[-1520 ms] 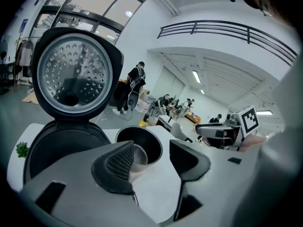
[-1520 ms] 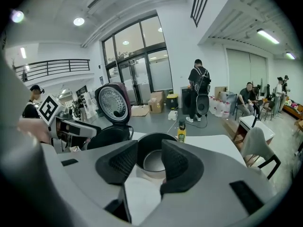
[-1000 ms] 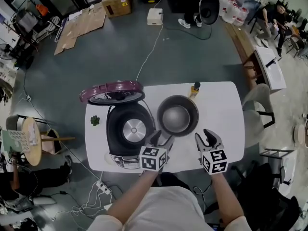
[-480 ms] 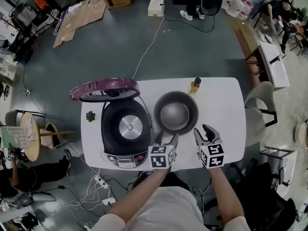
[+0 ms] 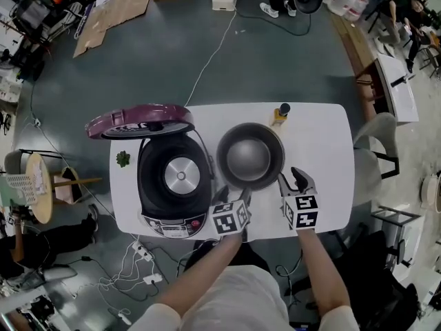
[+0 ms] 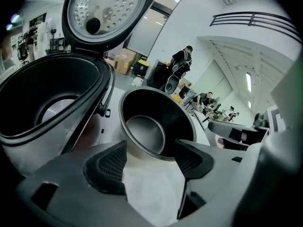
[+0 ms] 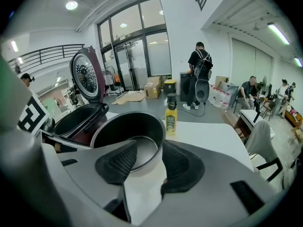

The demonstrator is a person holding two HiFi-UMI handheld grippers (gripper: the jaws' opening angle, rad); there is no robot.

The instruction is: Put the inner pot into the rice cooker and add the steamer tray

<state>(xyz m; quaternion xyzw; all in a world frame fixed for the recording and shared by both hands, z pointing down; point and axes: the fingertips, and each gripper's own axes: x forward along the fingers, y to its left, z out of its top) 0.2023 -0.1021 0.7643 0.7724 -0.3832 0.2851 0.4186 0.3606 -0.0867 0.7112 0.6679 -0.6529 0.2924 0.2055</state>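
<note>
Left claw (image 5: 233,197) opening wide, empty, at inner pot (image 5: 250,156) near rim. Right claw (image 5: 293,179) apart, pot rim between jaws, unpinched.

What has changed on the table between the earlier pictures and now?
Both grippers came down toward the inner pot. The jaws of the left gripper are opening; those of the right gripper stand open. In each gripper view the pot's near wall shows between the jaws, not gripped. Nothing was taken or let go. The pot, the open rice cooker and the bottle kept their places on the table.
</note>
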